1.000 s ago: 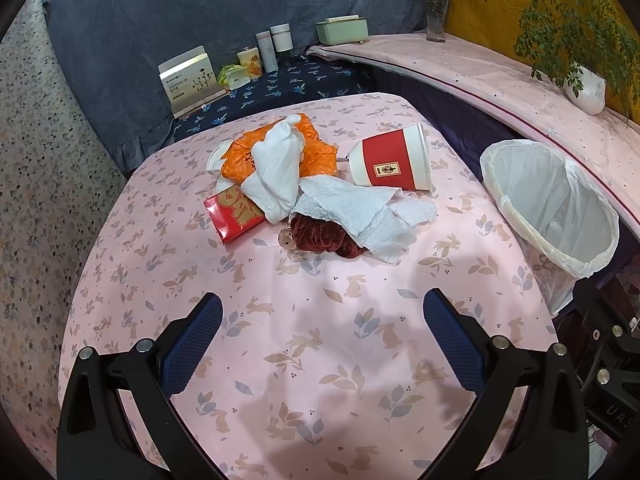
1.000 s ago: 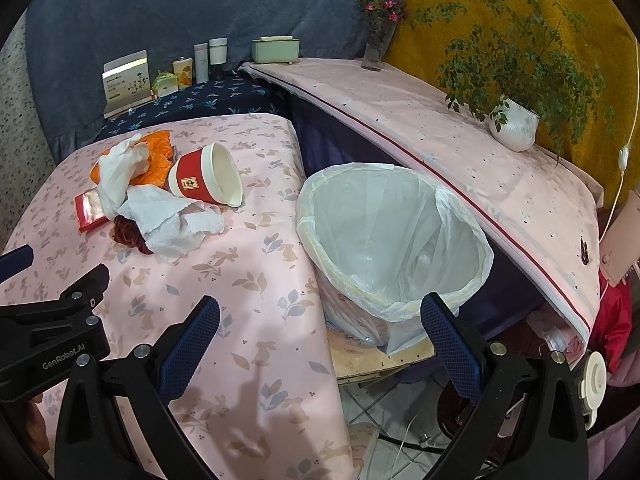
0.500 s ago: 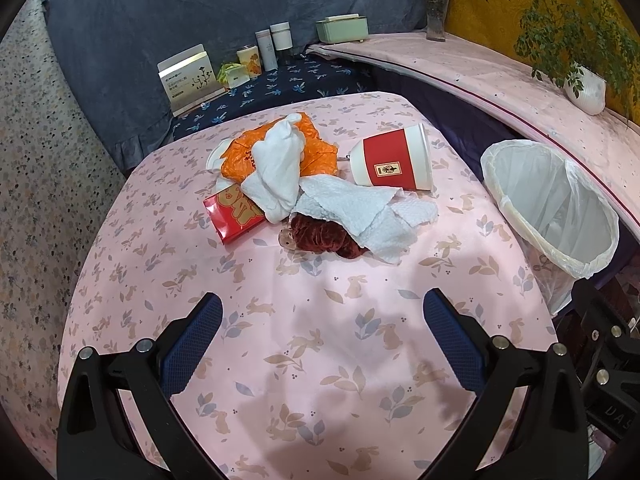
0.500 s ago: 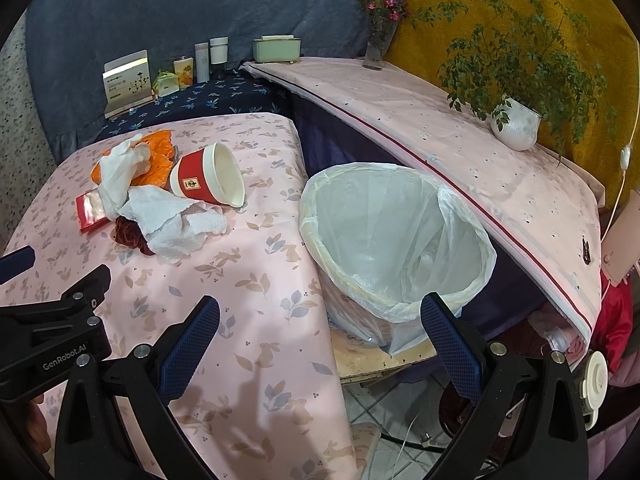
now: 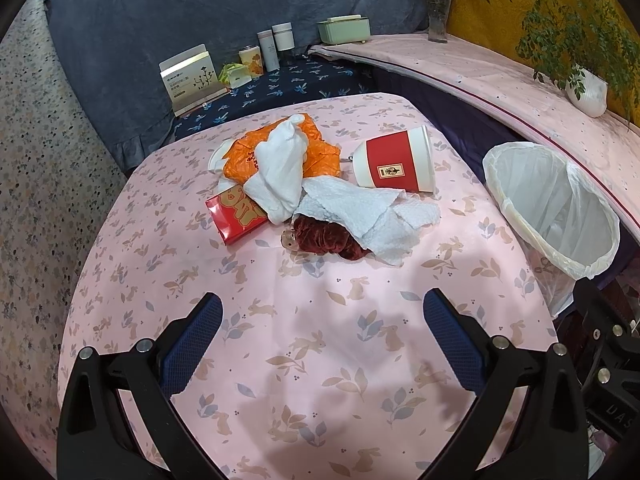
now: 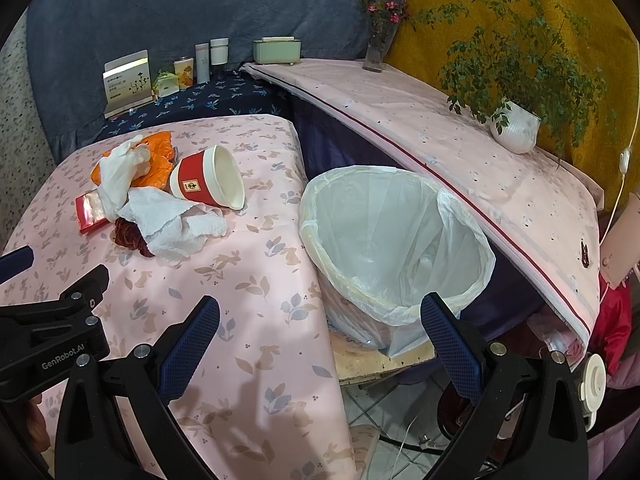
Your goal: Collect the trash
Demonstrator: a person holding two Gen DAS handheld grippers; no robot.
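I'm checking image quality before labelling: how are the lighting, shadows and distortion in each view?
Left wrist view: even, soft light, the trash pile sharp; faint gripper shadows on the tablecloth near the open left gripper; fisheye bends the table edges, corners black. Right wrist view: similar soft shadows near the open right gripper; the shelf edge bows; the bin liner bright, not blown out.

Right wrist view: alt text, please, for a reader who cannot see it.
The open right gripper hovers empty over the table edge, facing a lined, empty bin beside it. Further left on the table lie a tipped red cup, white tissues and an orange wrapper.
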